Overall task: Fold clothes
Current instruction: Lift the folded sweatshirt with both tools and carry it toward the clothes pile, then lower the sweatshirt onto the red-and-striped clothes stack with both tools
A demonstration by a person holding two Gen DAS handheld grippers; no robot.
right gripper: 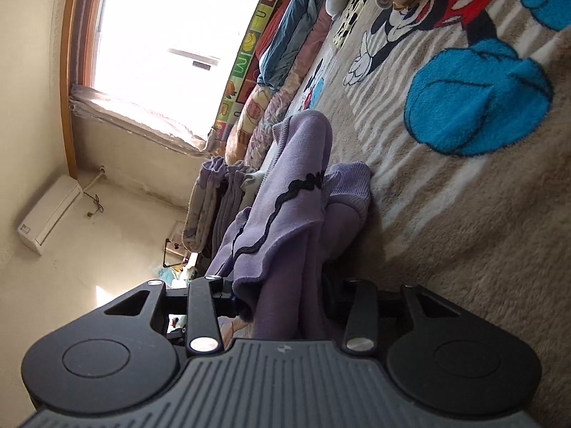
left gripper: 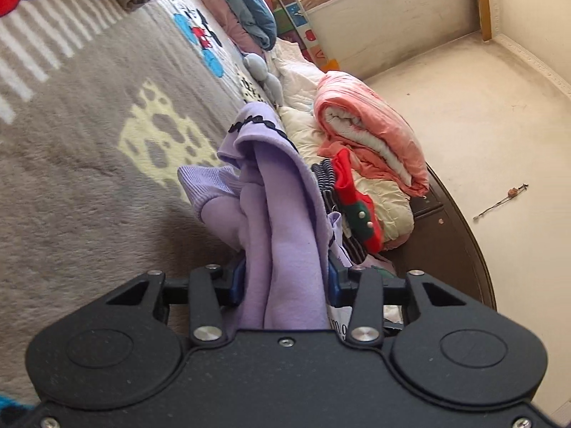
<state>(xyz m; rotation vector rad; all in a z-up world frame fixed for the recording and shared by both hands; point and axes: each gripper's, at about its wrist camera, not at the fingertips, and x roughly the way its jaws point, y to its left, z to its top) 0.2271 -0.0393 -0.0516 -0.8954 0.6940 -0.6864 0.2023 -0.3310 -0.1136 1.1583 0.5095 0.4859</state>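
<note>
A bunched lilac fleece sweatshirt with black wavy trim (left gripper: 282, 214) is pinched by the left gripper (left gripper: 285, 281). The same garment (right gripper: 285, 214) is pinched by the right gripper (right gripper: 285, 296) above a grey plush cartoon-print blanket (right gripper: 464, 214).

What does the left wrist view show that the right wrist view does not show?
Only the left wrist view shows the rolled pink quilt and the red and green garment beside it. Only the right wrist view shows the window and the white air conditioner on the wall. Both show the purple sweater bunched between a gripper's jaws, the left gripper in one and the right gripper in the other, over the grey cartoon blanket.
</note>
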